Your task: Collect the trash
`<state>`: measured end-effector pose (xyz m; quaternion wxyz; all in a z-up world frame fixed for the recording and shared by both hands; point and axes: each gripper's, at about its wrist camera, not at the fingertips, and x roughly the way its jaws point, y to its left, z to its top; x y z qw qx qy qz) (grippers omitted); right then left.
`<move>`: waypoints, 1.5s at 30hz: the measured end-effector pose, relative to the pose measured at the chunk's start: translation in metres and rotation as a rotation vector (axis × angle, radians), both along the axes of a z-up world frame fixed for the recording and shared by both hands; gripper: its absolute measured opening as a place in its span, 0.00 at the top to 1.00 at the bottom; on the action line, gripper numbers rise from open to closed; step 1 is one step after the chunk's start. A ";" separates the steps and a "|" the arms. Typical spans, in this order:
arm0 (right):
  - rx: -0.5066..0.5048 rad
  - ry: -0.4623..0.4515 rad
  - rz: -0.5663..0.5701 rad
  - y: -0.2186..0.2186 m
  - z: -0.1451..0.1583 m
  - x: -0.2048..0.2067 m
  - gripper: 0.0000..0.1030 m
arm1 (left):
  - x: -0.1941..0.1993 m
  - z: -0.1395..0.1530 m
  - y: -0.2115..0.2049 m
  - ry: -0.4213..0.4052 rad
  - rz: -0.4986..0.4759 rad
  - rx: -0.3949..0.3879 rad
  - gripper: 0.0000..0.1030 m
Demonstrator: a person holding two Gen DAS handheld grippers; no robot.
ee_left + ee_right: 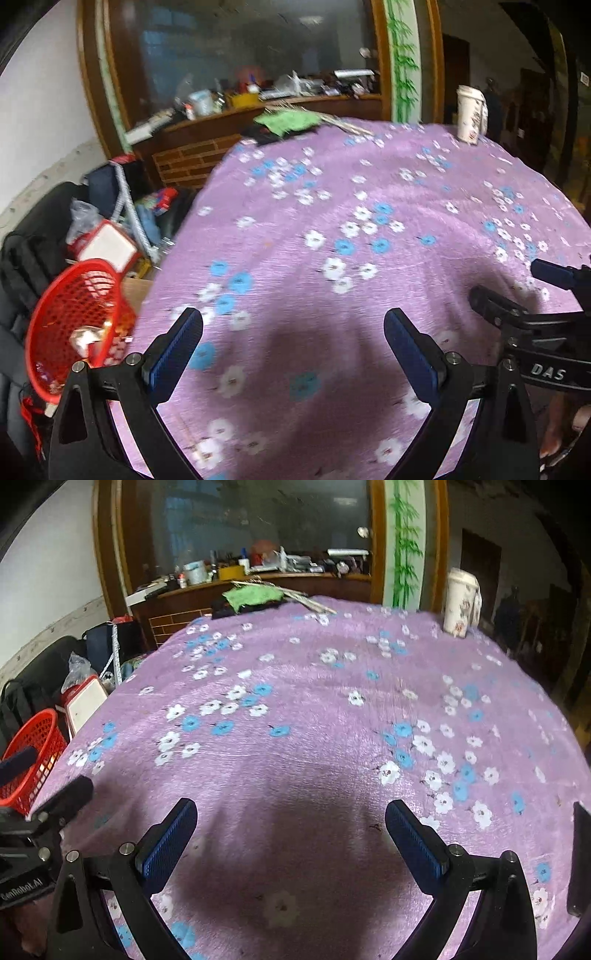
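My left gripper is open and empty above the near edge of a table with a purple flowered cloth. My right gripper is open and empty over the same cloth. A red mesh basket stands off the table's left edge, with crumpled trash inside; it also shows in the right wrist view. A white paper cup stands upright at the far right of the table, also in the right wrist view. The right gripper shows at the right edge of the left view.
A green cloth on dark items and thin sticks lie at the table's far edge. A wooden sideboard with clutter stands behind. Bags and boxes crowd the floor at left beside a dark sofa.
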<state>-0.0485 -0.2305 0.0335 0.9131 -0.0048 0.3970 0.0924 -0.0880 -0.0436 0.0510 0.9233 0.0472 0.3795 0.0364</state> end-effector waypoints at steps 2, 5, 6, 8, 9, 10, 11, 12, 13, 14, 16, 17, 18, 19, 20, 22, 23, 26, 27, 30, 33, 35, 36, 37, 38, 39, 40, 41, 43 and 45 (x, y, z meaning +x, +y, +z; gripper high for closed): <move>-0.015 0.042 -0.018 -0.003 -0.006 0.010 0.00 | 0.010 -0.006 -0.003 0.045 -0.015 -0.026 0.05; -0.012 0.094 -0.044 -0.008 -0.014 0.020 0.00 | 0.026 -0.017 -0.005 0.115 -0.028 -0.057 0.05; -0.006 0.111 -0.049 -0.010 -0.016 0.024 0.00 | 0.031 -0.022 -0.006 0.133 -0.024 -0.062 0.05; 0.010 0.136 -0.058 -0.013 -0.020 0.030 0.00 | 0.040 -0.029 -0.004 0.171 -0.019 -0.078 0.05; 0.013 0.142 -0.061 -0.013 -0.020 0.031 0.00 | 0.043 -0.030 -0.002 0.185 -0.018 -0.089 0.05; 0.018 0.149 -0.065 -0.015 -0.021 0.034 0.00 | 0.045 -0.032 -0.001 0.196 -0.014 -0.095 0.05; 0.017 0.153 -0.068 -0.015 -0.022 0.037 0.00 | 0.049 -0.034 0.000 0.205 -0.006 -0.093 0.05; 0.013 0.157 -0.069 -0.015 -0.023 0.039 0.00 | 0.051 -0.035 0.000 0.211 -0.002 -0.090 0.05; 0.006 0.160 -0.068 -0.014 -0.023 0.041 0.00 | 0.054 -0.036 0.000 0.221 -0.002 -0.083 0.05; 0.002 0.160 -0.068 -0.013 -0.024 0.043 0.00 | 0.056 -0.038 0.000 0.230 -0.004 -0.077 0.05; -0.004 0.164 -0.065 -0.013 -0.026 0.045 0.00 | 0.061 -0.041 -0.002 0.246 -0.007 -0.070 0.05; -0.005 0.170 -0.062 -0.012 -0.028 0.048 0.00 | 0.063 -0.041 -0.002 0.254 -0.012 -0.071 0.05; -0.005 0.172 -0.062 -0.012 -0.029 0.049 0.00 | 0.065 -0.042 -0.003 0.263 -0.018 -0.072 0.05; -0.013 0.167 -0.062 -0.011 -0.029 0.049 0.00 | 0.067 -0.043 -0.004 0.274 -0.024 -0.073 0.05; -0.016 0.168 -0.062 -0.011 -0.029 0.049 0.00 | 0.069 -0.044 -0.004 0.282 -0.025 -0.073 0.05; -0.015 0.167 -0.062 -0.011 -0.029 0.048 0.00 | 0.072 -0.047 -0.004 0.301 -0.032 -0.079 0.05; -0.014 0.167 -0.062 -0.011 -0.029 0.048 0.00 | 0.072 -0.048 -0.004 0.308 -0.035 -0.084 0.05; -0.034 0.172 -0.061 -0.008 -0.030 0.049 0.00 | 0.075 -0.050 -0.002 0.321 -0.038 -0.107 0.05; -0.053 0.176 -0.059 -0.006 -0.031 0.050 0.00 | 0.075 -0.050 -0.001 0.321 -0.038 -0.112 0.05; -0.078 0.180 -0.053 -0.004 -0.032 0.052 0.00 | 0.076 -0.051 -0.003 0.315 -0.038 -0.109 0.04; -0.074 0.180 -0.054 -0.005 -0.033 0.052 0.00 | 0.077 -0.052 -0.002 0.309 -0.039 -0.113 0.01; -0.076 0.180 -0.057 -0.005 -0.033 0.051 0.00 | 0.078 -0.053 -0.001 0.305 -0.040 -0.115 0.00; -0.077 0.180 -0.057 -0.005 -0.033 0.051 0.00 | 0.078 -0.053 -0.001 0.301 -0.040 -0.115 0.00; -0.078 0.180 -0.057 -0.005 -0.033 0.051 0.00 | 0.078 -0.053 -0.001 0.294 -0.038 -0.116 0.00; -0.078 0.180 -0.057 -0.005 -0.033 0.051 0.00 | 0.078 -0.053 -0.001 0.285 -0.035 -0.116 0.00; -0.078 0.180 -0.057 -0.005 -0.033 0.051 0.00 | 0.078 -0.054 -0.001 0.275 -0.032 -0.116 0.00; -0.078 0.180 -0.057 -0.005 -0.033 0.051 0.00 | 0.078 -0.054 0.000 0.271 -0.030 -0.117 0.00; -0.078 0.180 -0.057 -0.005 -0.033 0.051 0.00 | 0.078 -0.054 0.000 0.265 -0.027 -0.117 0.00; -0.079 0.180 -0.057 -0.005 -0.033 0.051 0.00 | 0.078 -0.054 0.000 0.240 -0.018 -0.117 0.00; -0.078 0.179 -0.057 -0.005 -0.033 0.051 0.00 | 0.078 -0.055 0.000 0.230 -0.013 -0.117 0.00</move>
